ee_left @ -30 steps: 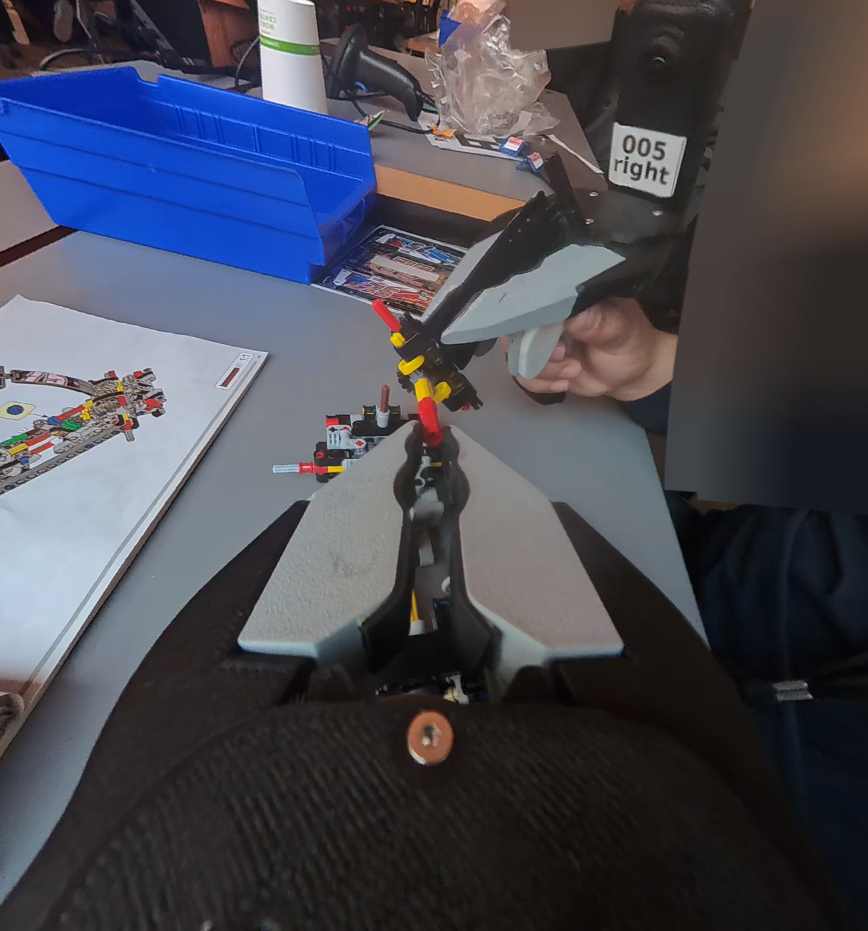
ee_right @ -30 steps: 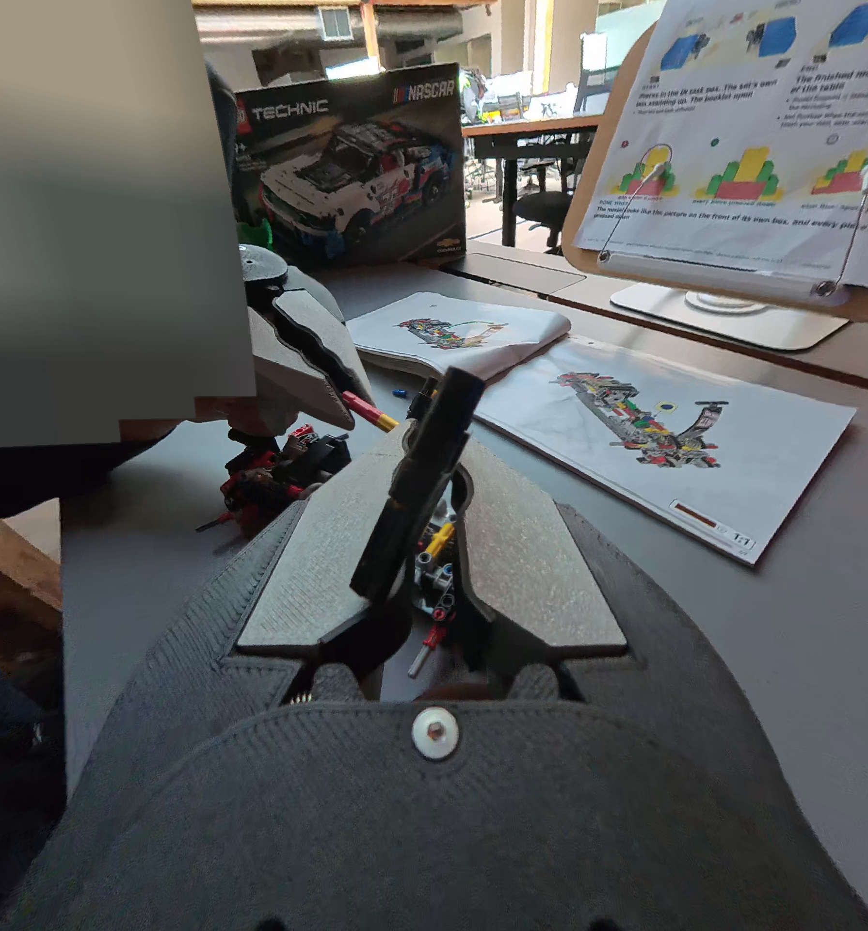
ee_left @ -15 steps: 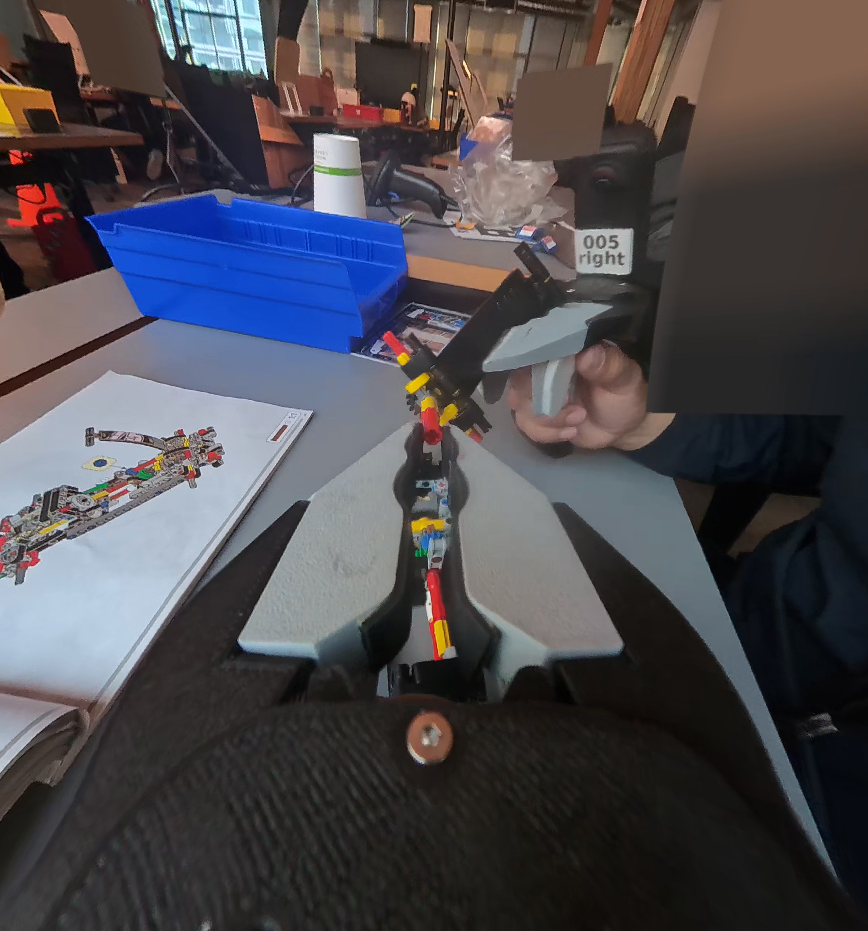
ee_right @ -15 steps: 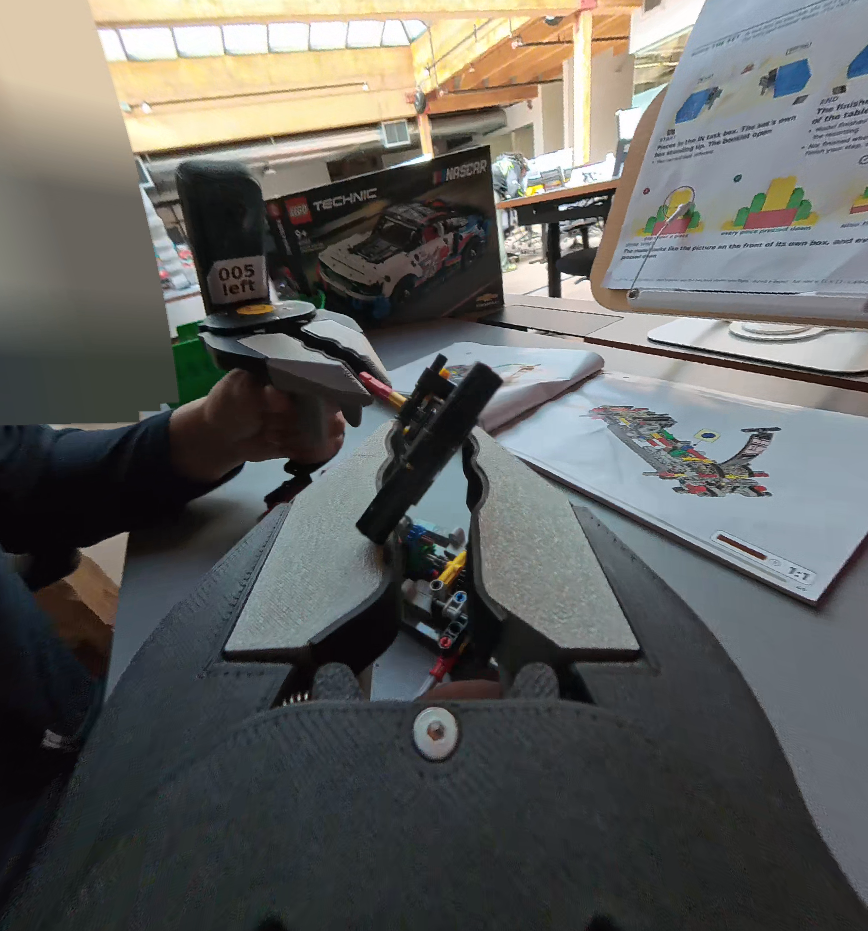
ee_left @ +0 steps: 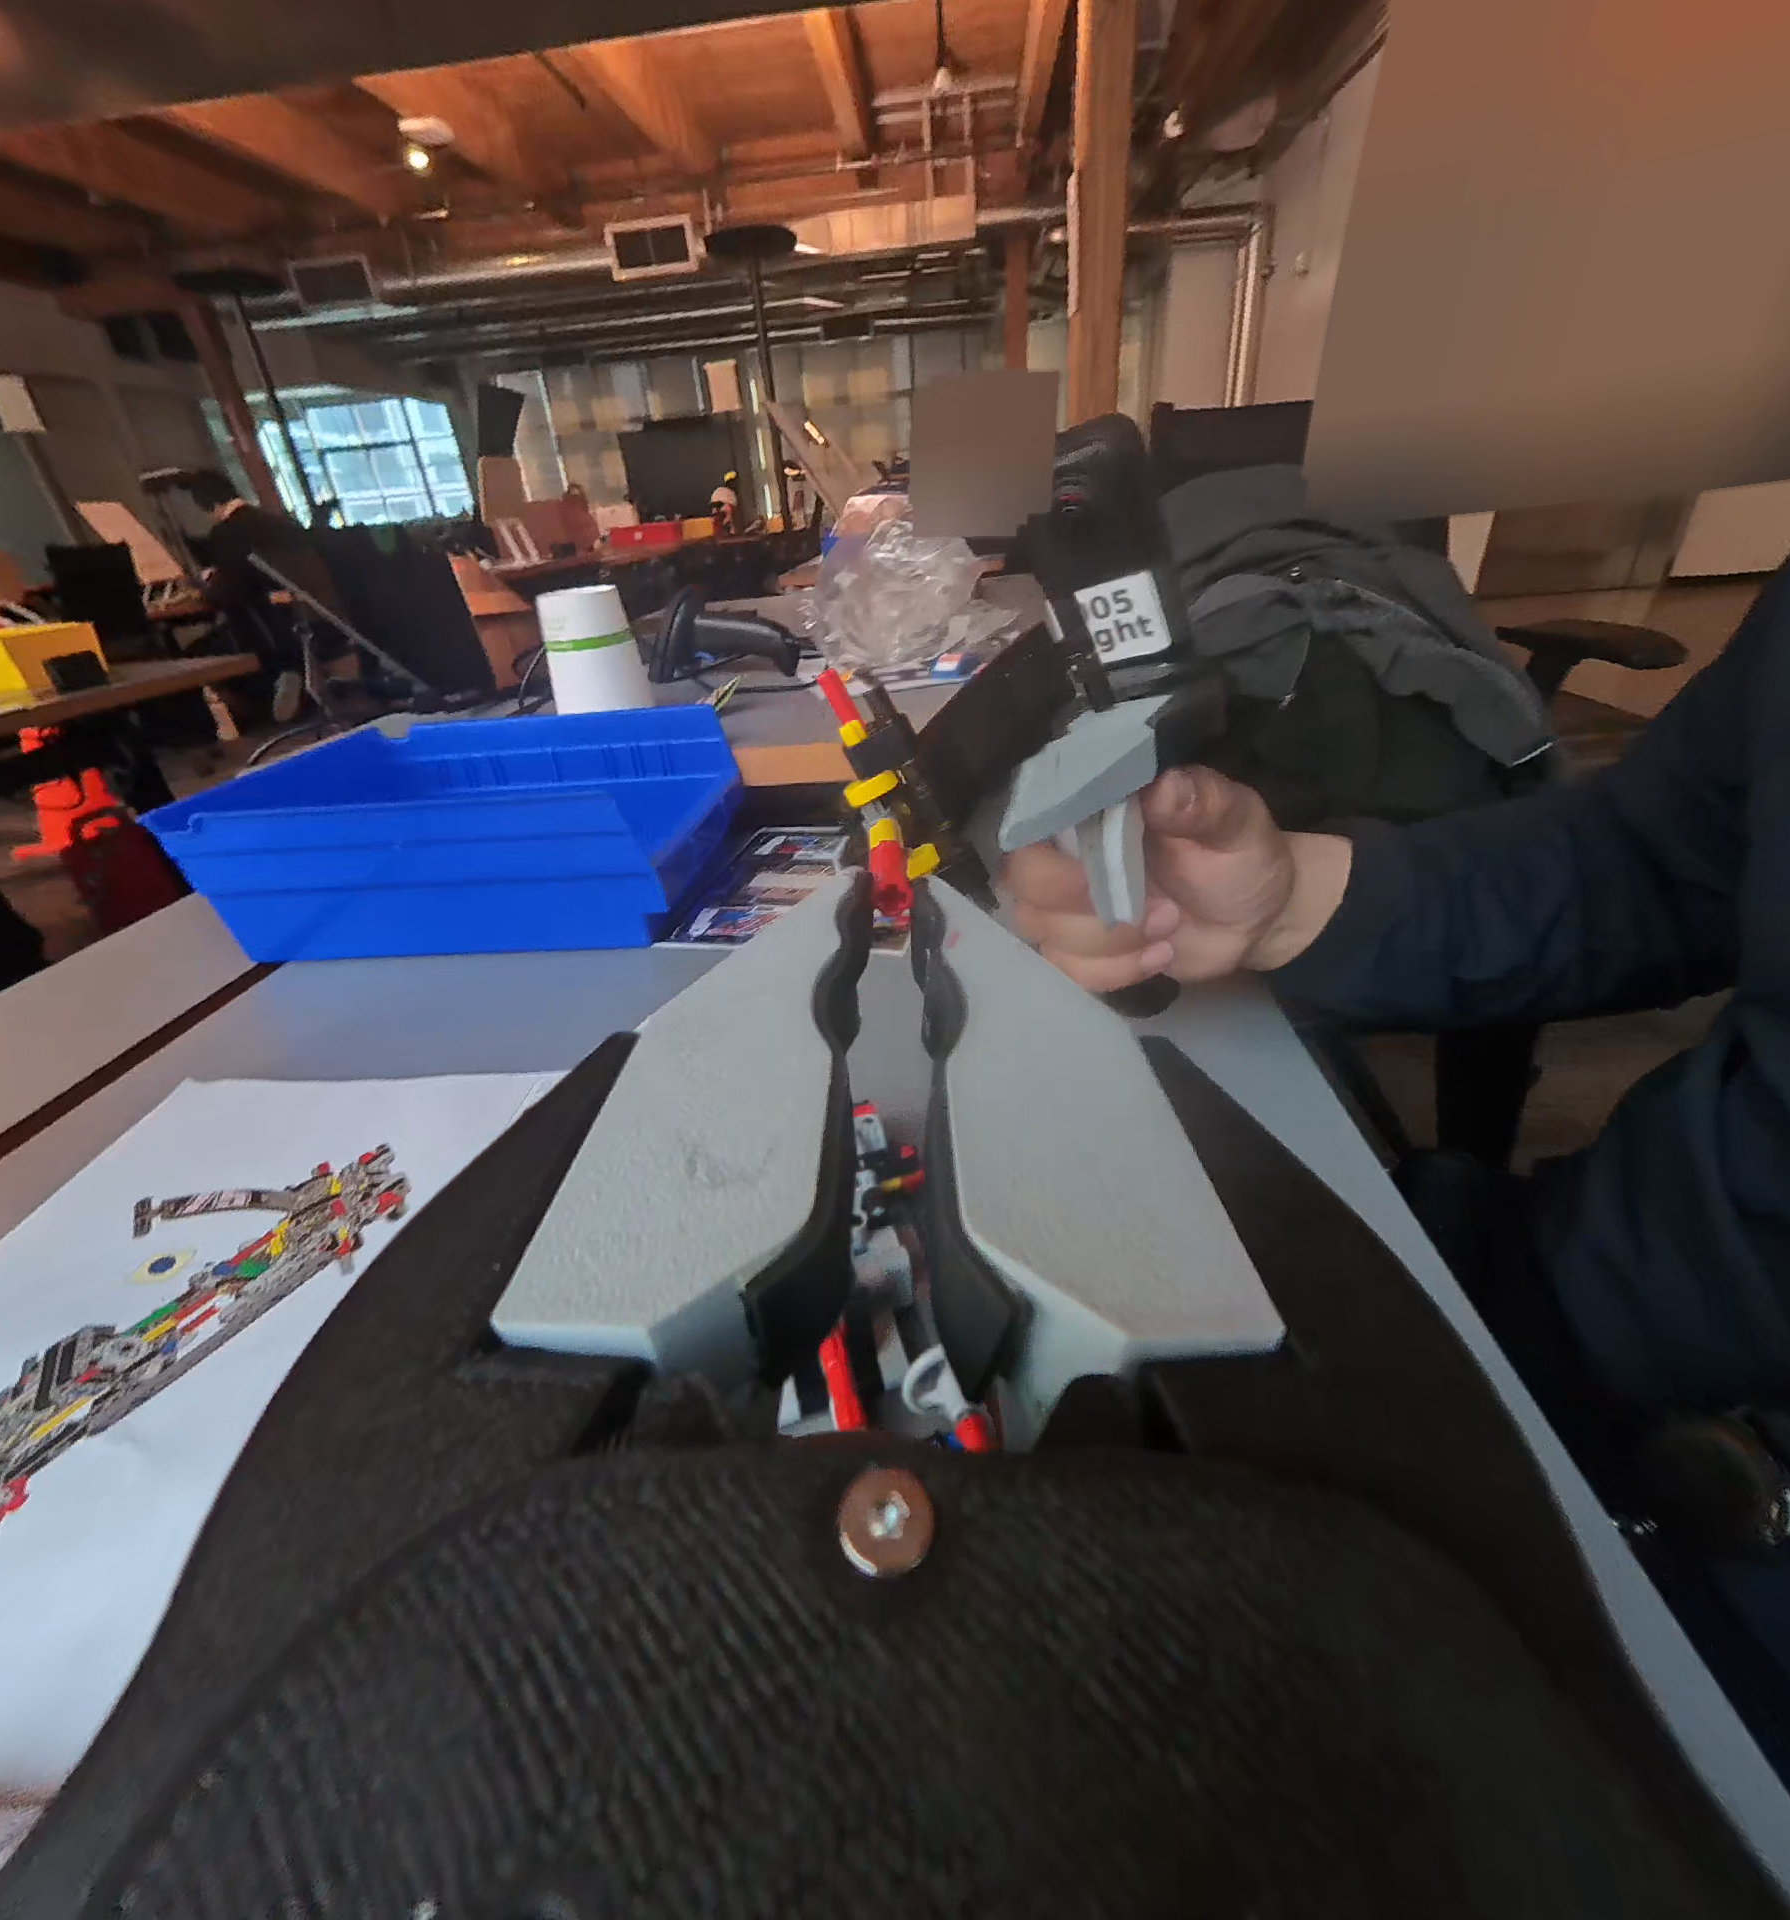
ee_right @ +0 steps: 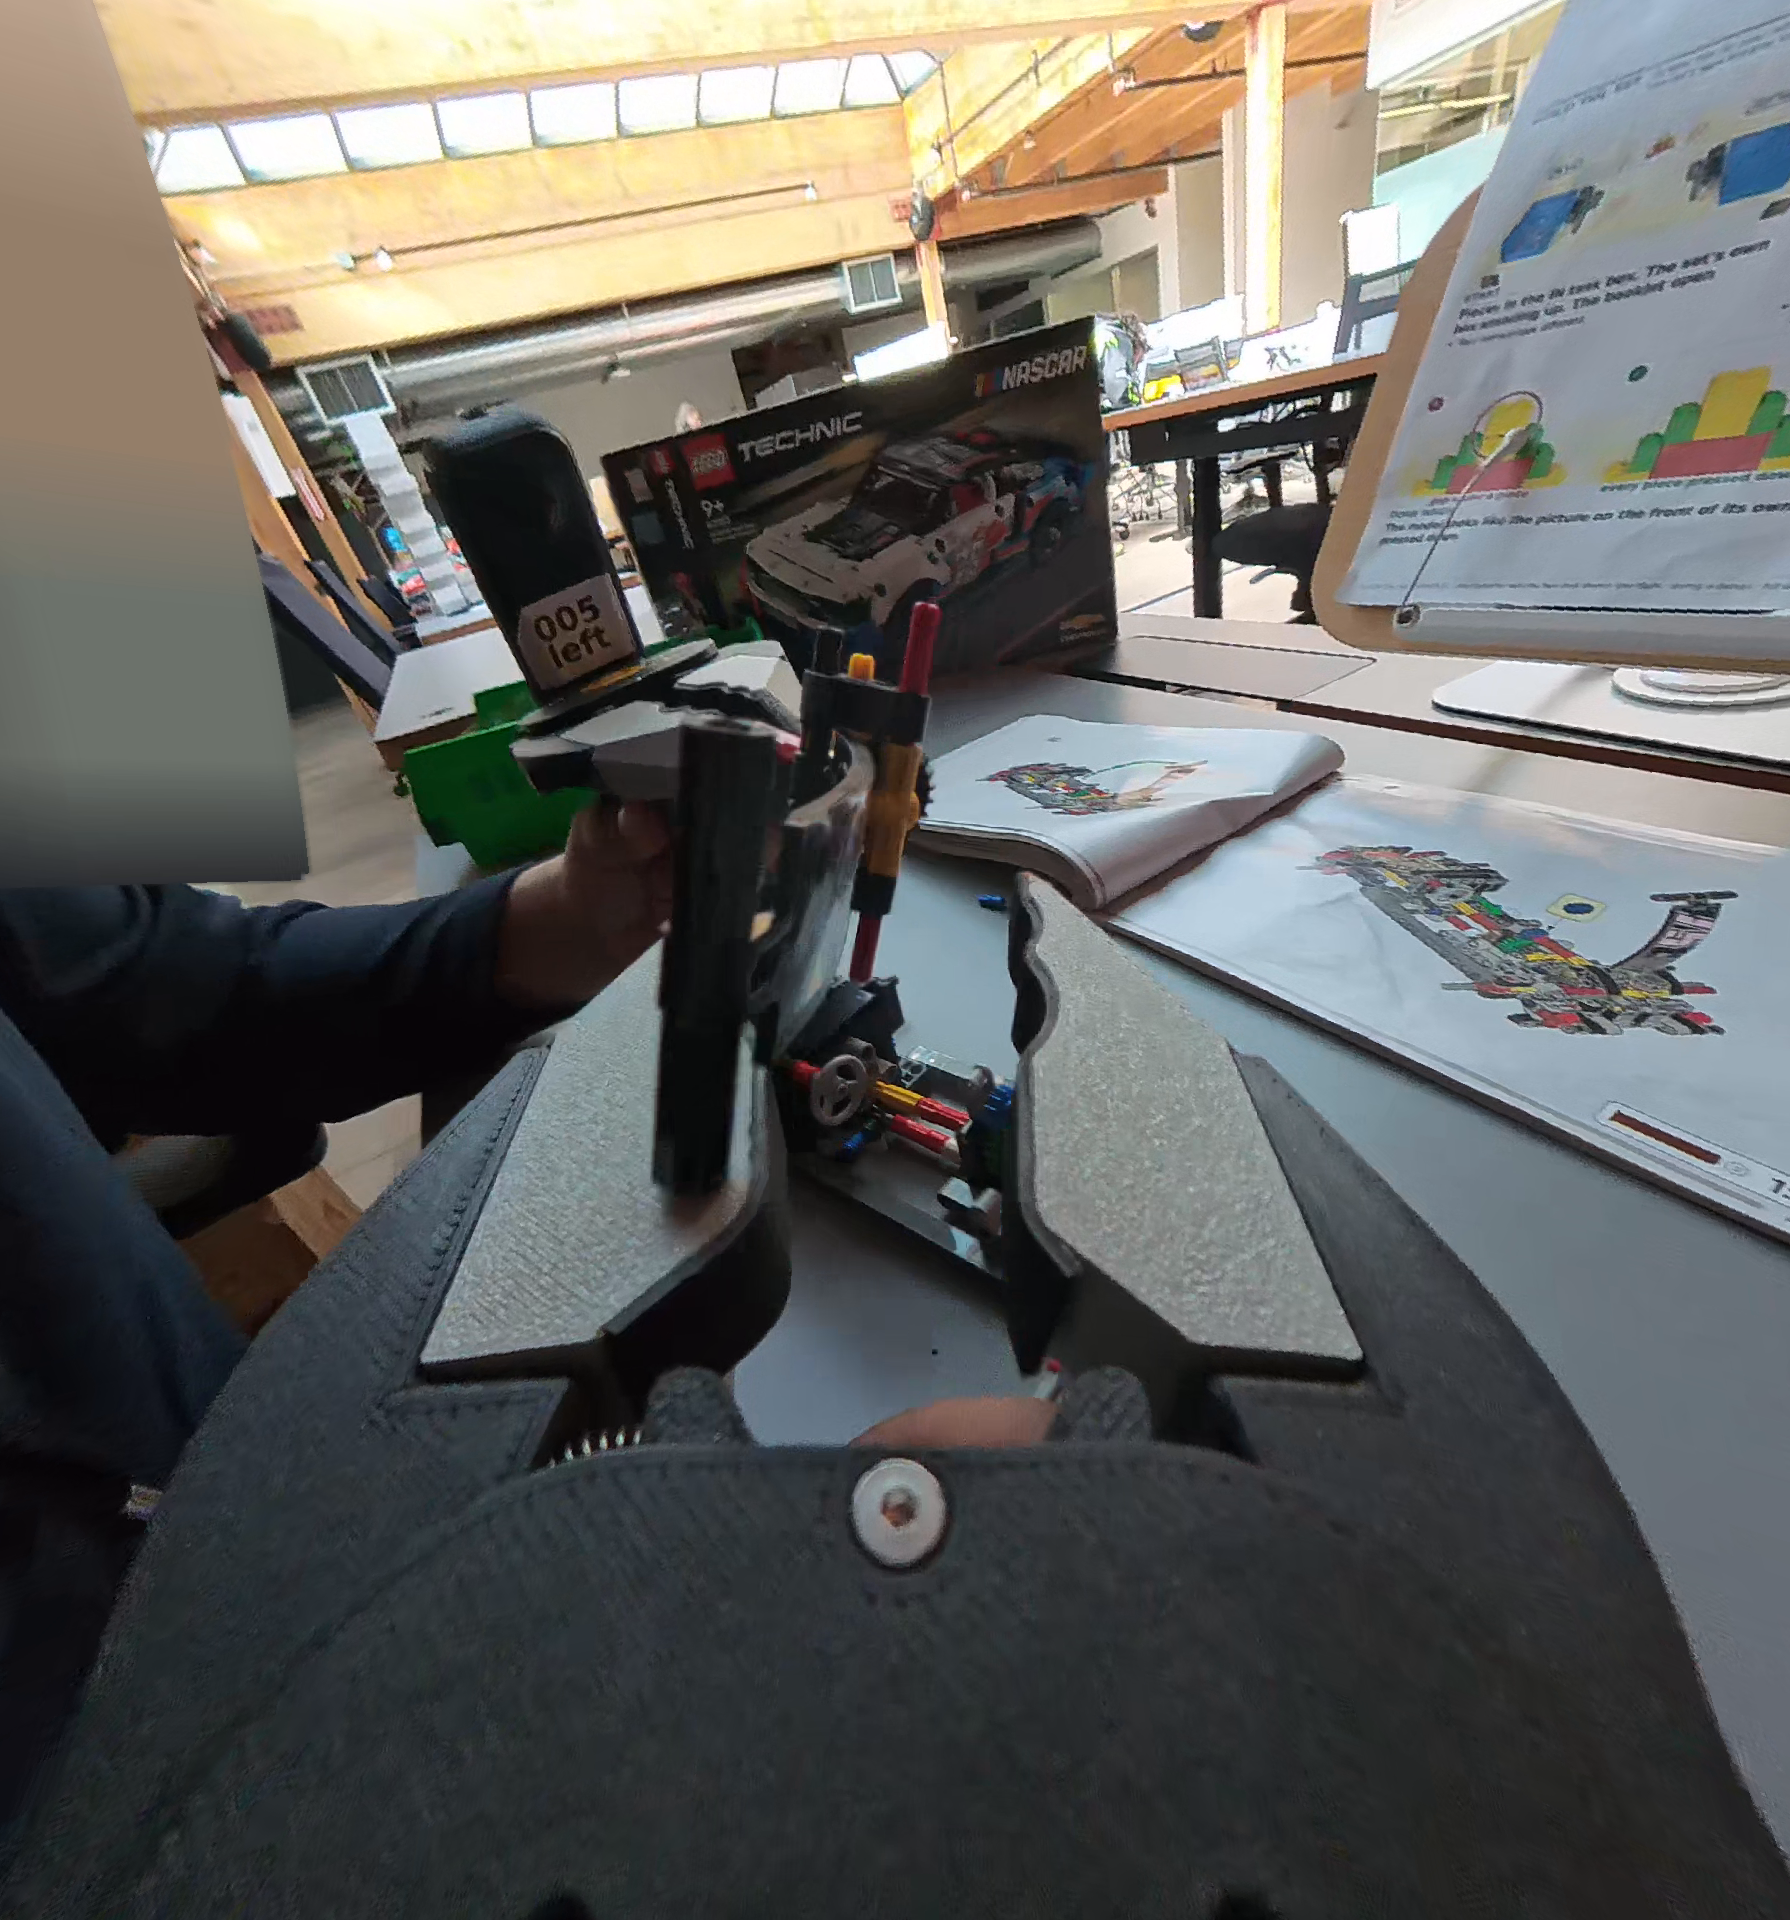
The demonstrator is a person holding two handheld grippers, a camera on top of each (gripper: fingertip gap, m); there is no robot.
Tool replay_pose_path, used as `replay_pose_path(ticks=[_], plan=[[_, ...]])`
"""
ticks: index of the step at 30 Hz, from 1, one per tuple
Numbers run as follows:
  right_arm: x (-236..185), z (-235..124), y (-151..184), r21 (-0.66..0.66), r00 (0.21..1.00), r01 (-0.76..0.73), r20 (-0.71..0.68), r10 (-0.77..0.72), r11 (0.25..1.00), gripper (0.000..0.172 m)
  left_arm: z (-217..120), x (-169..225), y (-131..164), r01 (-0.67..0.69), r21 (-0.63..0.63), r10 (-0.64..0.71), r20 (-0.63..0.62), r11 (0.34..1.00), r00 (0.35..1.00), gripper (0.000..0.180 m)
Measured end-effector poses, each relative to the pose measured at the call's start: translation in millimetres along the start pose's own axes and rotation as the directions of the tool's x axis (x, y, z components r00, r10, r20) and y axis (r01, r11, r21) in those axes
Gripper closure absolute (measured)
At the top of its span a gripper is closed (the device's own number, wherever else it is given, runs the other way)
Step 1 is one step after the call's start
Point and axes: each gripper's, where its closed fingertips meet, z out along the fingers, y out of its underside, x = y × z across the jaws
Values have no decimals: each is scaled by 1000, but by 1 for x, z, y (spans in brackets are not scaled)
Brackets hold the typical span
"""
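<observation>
— Axle [ee_left: 889, 871] orientation? Red, long axis near upright, pinched at its lower end between the left gripper [ee_left: 889, 902] fingertips.
— Right gripper [ee_right: 912, 935]?
— Spread apart beside the black assembly [ee_right: 709, 966].

This is a large open-plan workspace, part office and part workshop. Exposed timber beams [ee_left: 683, 125] and bare ducts [ee_left: 662, 244] run under a high ceiling, with skylights [ee_right: 558, 114] above. Rows of long work tables [ee_right: 1234, 400] with office chairs [ee_right: 1275, 540] fill the room. On the near grey table [ee_left: 403, 1013] lie a blue parts bin [ee_left: 455, 831], an open building-instruction booklet [ee_right: 1442, 966] and a toy-car kit box [ee_right: 870, 509].
</observation>
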Motion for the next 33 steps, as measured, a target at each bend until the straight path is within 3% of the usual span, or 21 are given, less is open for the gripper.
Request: replay_pose_path(ticks=[2,5,12,17,20,23,28,31,33], plan=[[-7,2,-3,6,1000,-7,29,7,1000,131,2,8,-3,-16,14,16,-21,1000,1000,176],[-19,3,-6,18,995,-5,95,3,1000,147,5,13,-2,-7,3,7,-34,1000,999,176],[-18,0,-10,24,996,78,48,-79,997,155,4,10,3,-8,-57,7,-8,998,1000,176],[-10,2,-9,21,999,31,5,-32,999,158,3,-1,10,94,-83,-92,27,992,995,175],[-6,0,-5,7,1000,0,6,0,1000,157,2,-2,10,165,-93,-165,7,982,986,156],[-11,1,-1,-13,999,-6,38,6,1000,157,6,0,16,211,-127,-214,-11,969,977,148],[-16,5,8,-52,996,89,26,-88,995,158,13,10,23,135,-182,-141,-16,974,990,176],[-21,5,7,-61,978,208,-16,-209,976,157,12,14,23,102,-186,-110,-31,977,993,176],[-21,5,5,-59,978,202,-36,-205,978,157,12,13,21,83,-183,-88,-16,980,996,176]])
